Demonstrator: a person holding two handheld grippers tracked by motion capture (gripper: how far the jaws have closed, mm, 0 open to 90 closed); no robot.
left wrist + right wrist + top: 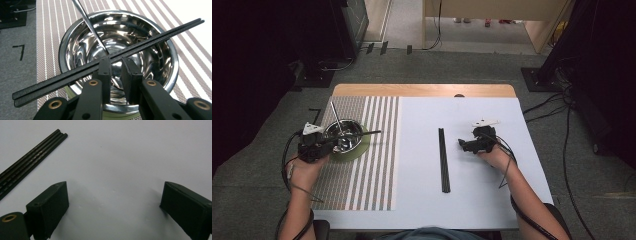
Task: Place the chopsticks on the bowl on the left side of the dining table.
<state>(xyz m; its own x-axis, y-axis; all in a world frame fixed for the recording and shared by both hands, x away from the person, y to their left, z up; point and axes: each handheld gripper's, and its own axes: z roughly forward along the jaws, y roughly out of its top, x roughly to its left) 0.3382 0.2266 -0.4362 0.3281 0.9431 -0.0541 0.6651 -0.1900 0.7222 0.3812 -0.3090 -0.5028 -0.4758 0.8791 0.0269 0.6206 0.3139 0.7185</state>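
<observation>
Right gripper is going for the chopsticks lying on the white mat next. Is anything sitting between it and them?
Nothing visible does. In the high view the right gripper rests on the white mat with bare mat between it and the black chopsticks. In the right gripper view its jaws stand wide apart, and the chopsticks lie up and to the left across unbroken white surface.

One readable mark: a black figure "7" [19, 51] on the grey carpet floor [15, 72], left of the striped placemat [47, 37] in the left gripper view. In the high view the same mark [314, 111] sits on the floor just off the bench's far left corner. No brand, label or other text legible elsewhere.
</observation>
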